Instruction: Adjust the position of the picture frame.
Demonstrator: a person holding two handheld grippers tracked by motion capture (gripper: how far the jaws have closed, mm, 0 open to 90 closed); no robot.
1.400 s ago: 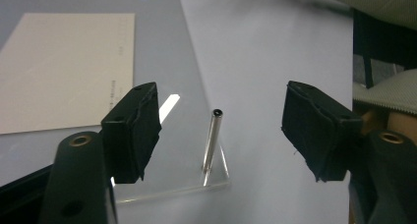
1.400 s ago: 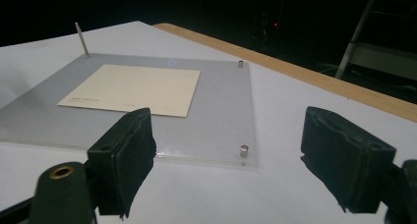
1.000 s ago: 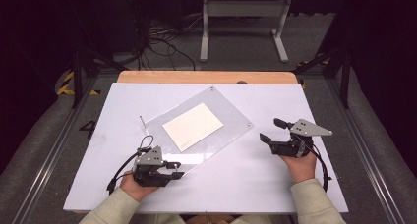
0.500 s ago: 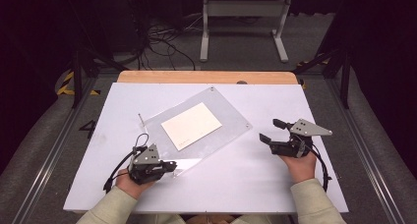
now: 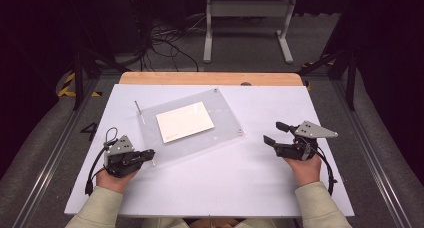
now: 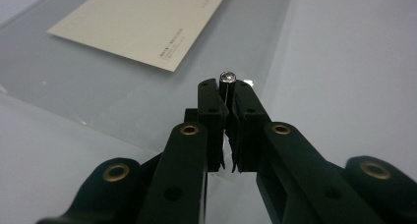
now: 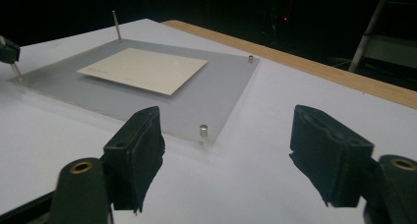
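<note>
we have our left gripper [image 6: 227, 94] clamped tight on a thin metal pin [image 6: 227, 77], which stands upright at the near left corner of the clear plate [image 5: 226, 119]. the plate lies on the white table [image 5: 250, 188] with a cream card [image 5: 184, 121] on it, and its long sides run slantwise away to the right. our right gripper [image 5: 274, 134] hovers off the plate's right edge, its jaws wide apart with nothing between them, having just narrowed a little. a short stud [image 7: 203, 131] at the plate's near right corner sits just ahead of that gripper, so we judge the right hand is nearer for it, while another pin [image 5: 139, 111] stands at the far left corner.
</note>
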